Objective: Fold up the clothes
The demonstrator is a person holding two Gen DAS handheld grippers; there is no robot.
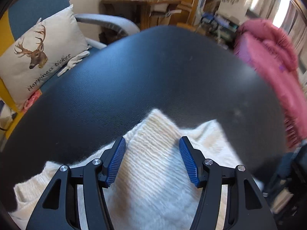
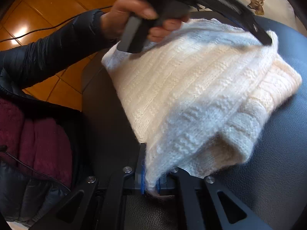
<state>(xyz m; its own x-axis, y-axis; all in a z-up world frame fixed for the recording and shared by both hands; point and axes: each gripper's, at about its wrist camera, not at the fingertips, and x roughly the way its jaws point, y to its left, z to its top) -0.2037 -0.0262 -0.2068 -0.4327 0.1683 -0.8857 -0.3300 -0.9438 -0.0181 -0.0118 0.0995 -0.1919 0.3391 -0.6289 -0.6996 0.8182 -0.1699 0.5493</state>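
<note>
You are working over a black, leather-grained bench, and it is carrying a cream ribbed-knit sweater lying in a thick, partly folded bundle. Beyond your left claw, across the bench, a pink fuzzy garment is hanging over the far right edge. Past the far left edge a blue chair is holding a cushion printed with a deer's head and lettering, with a pale glove lying just beside it. Further back a wooden desk is standing crowded with jars and boxes. To the left of your right claw, orange-brown floor tiles are showing with a dark cable running across them.

Your left claw is standing wide open, its blue ribbed pads well apart. A folded corner of the sweater is lying in the space between them, but neither pad is pressing on it. In the right wrist view your left hand, in a dark puffy sleeve, is gripping that tool's handle above the far side of the sweater.

Your right claw is closed almost fully, and it is pinching the near edge of the sweater between its blue pads. The knit is bunching up right at the grip, and the rest of the bundle is spreading away ahead of it across the bench.
</note>
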